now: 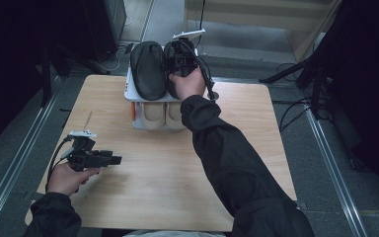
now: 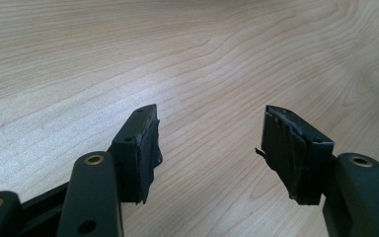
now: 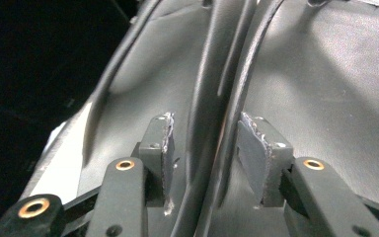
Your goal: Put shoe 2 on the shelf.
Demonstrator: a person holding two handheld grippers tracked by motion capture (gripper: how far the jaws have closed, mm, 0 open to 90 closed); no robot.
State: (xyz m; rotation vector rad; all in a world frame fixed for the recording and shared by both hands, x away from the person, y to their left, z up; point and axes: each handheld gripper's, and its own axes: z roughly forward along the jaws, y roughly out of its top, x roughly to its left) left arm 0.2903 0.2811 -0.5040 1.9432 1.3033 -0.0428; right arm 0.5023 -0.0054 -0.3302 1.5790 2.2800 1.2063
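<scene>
Two black shoes lie soles-up, side by side, on top of a white rack (image 1: 128, 91) at the bench's (image 1: 153, 182) twelve o'clock edge. The left shoe (image 1: 148, 69) rests free. The right shoe (image 1: 173, 54) sits under the right hand-held gripper (image 1: 180, 59), reaching in from six o'clock. In the right gripper view its jaws stand partly open, straddling the seam where the two shoe edges meet — whether the pads actually press on a rim I cannot tell in this dark view. Probably it is lining up to pinch the shoe's edge, the only thin part to grasp. Below, the rack holds two pale items, perhaps another pair (image 1: 160, 116). The left hand-held gripper (image 1: 116, 159) waits at seven o'clock — jaws wide, nothing between them.
</scene>
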